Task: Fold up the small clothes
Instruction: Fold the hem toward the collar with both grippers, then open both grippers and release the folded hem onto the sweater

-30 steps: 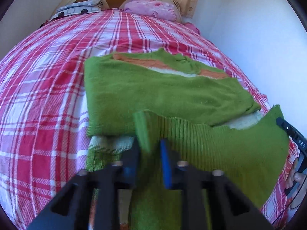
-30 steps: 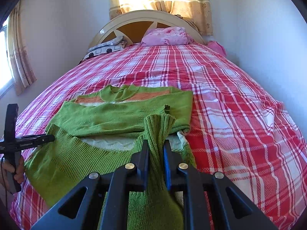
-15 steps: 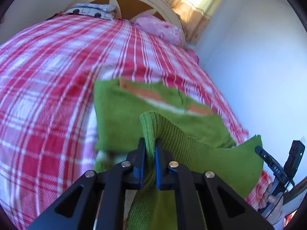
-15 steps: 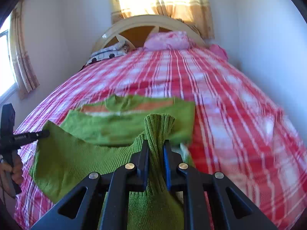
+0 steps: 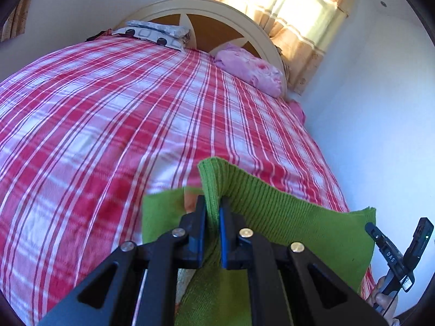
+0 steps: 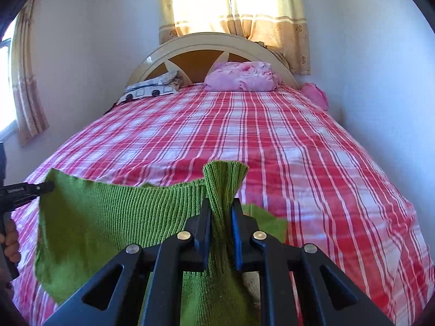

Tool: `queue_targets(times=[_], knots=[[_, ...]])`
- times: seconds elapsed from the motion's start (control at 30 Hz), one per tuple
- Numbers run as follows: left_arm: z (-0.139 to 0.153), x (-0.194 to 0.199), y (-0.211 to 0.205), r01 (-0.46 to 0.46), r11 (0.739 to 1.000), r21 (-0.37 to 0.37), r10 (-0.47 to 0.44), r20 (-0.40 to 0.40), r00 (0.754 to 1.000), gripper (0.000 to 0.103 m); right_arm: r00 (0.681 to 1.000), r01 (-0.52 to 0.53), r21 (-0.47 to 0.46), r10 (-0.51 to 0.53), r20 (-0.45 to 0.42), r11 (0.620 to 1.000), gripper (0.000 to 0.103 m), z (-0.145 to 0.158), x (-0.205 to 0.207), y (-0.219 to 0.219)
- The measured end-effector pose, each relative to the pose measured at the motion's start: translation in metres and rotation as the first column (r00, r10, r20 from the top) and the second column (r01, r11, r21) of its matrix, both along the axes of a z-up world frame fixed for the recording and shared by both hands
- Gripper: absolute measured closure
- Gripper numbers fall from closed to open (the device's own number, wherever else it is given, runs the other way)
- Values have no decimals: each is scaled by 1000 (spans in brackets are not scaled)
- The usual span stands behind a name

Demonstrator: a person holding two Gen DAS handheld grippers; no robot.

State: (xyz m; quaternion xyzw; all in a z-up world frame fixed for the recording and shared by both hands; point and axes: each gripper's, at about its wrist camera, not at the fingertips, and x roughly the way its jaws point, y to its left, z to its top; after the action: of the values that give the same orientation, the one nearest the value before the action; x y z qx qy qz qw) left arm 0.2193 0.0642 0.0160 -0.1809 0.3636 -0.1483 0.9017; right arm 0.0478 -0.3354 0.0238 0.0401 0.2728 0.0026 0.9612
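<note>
The left claw (image 5: 212, 233) is pinched tight on one corner of the green sweater's (image 5: 285, 217) ribbed hem, and the right claw (image 6: 221, 231) is clamped on the other, so the hem hangs stretched between them above the plaid bed cover (image 6: 272, 135). To fold well, I judge both corners should travel level and together, keeping the hem taut, then land squarely on the sweater's far half. The knit is soft, thick and ridged; the cover is smooth, red-and-white checked cotton.

Plaid bedspread (image 6: 272, 135); pink pillow (image 6: 242, 77), patterned pillow (image 6: 152, 88) against headboard (image 6: 201, 43); curtain (image 6: 233, 5).
</note>
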Motion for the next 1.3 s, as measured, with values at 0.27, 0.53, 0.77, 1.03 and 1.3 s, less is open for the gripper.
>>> queue_targets(times=[0.27,0.53,0.77,1.03,1.3], knots=[[-42,35,-12,-54,997,61,57,-40,998,94,999,16,-86,-19,-41,996,90,-40,71,2],[-87,50,-9,-93,992,79,101,-98,990,93,983,-21,-132,-3,-183,991,90,-97,116,0],[-93,51,-6,-117,989,88,127,-115,985,86,989,66,88,-54,-138,994,72,-86,101,-44],[-94,52,-9,-117,987,106,129,-121,984,86,985,157,25,-155,-77,987,72,-61,12,-53],[-96,51,-6,-117,989,86,128,-126,984,85,958,70,-78,-89,-273,995,72,-112,16,-31]])
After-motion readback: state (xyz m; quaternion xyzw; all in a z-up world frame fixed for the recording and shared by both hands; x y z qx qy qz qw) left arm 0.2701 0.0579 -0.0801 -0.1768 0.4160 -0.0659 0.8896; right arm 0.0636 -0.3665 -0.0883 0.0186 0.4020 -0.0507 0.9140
